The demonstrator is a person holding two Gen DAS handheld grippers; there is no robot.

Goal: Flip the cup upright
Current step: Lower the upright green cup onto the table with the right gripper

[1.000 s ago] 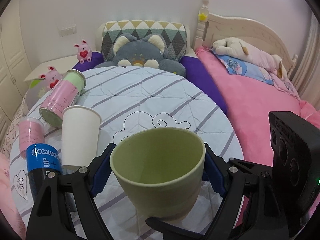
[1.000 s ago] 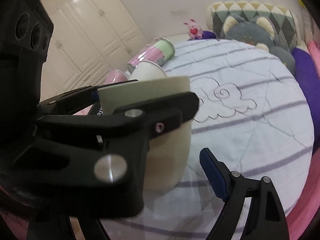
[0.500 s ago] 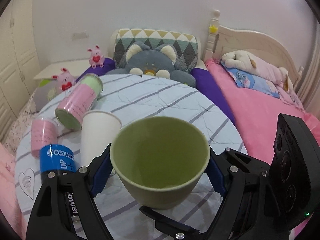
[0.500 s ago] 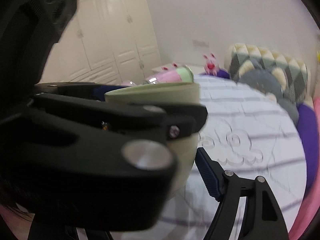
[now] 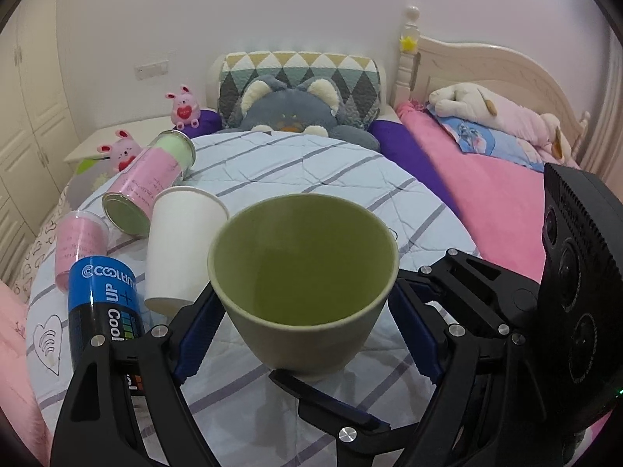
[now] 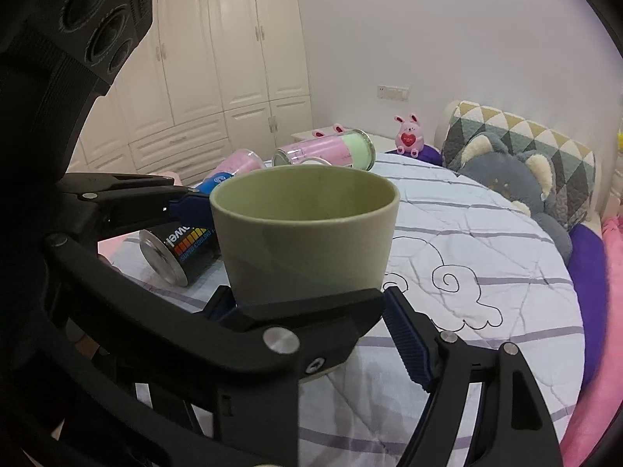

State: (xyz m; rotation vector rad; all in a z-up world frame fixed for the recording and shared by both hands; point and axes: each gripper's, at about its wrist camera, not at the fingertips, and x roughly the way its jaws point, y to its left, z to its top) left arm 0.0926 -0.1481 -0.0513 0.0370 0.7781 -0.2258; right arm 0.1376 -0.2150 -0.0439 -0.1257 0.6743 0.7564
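Note:
A pale green cup (image 5: 303, 284) stands mouth up between the blue pads of my left gripper (image 5: 305, 323), which is shut on its sides; its base is at the quilt. It also shows in the right wrist view (image 6: 307, 233). My right gripper (image 6: 311, 307) is open, its fingers on either side of the cup's lower part just in front of it, crossing under the left gripper's fingers. Whether its pads touch the cup is unclear.
On the round striped quilt (image 5: 311, 179) to the left lie a white paper cup (image 5: 179, 249), a blue can (image 5: 103, 303), a pink-green tin (image 5: 148, 183) and a pink cup (image 5: 78, 245). A grey cat plush (image 5: 288, 113) sits behind. A pink bed (image 5: 486, 194) is right.
The cup has come from tilted to upright and lower, toward the quilt. The right gripper has swung round, so the cup now shows between its fingers.

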